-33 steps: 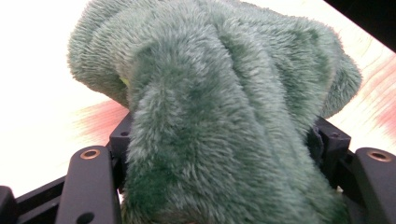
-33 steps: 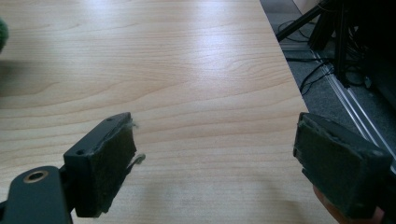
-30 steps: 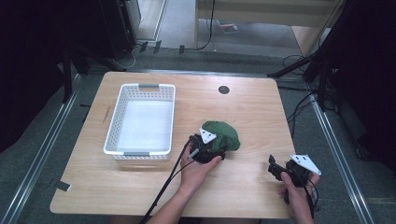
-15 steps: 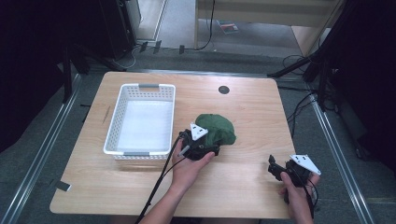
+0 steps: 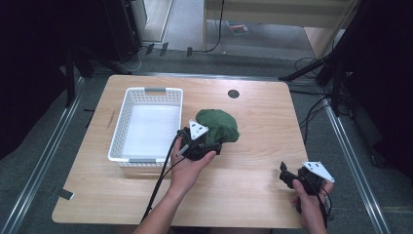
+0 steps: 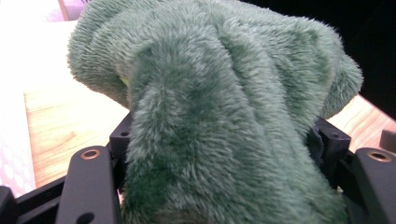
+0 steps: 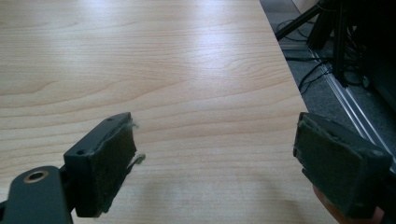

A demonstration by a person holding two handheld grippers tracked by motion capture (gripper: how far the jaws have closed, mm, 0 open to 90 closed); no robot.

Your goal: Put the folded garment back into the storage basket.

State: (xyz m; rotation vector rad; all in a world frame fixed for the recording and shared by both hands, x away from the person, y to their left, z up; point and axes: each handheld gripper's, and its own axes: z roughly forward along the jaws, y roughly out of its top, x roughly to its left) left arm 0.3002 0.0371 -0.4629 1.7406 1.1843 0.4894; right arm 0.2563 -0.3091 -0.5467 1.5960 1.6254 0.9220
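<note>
Two grippers: left gripper clamped on green plush, bunched ahead of its jaws, basket just beside, probably the target. Right gripper jaws apart, idle.

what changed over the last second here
The left gripper, shut on the green plush cloth, has carried it left toward the white basket; its near edge now sits beside the basket's right rim. The right gripper stayed open at the table's near right corner, and the basket has not moved.
</note>
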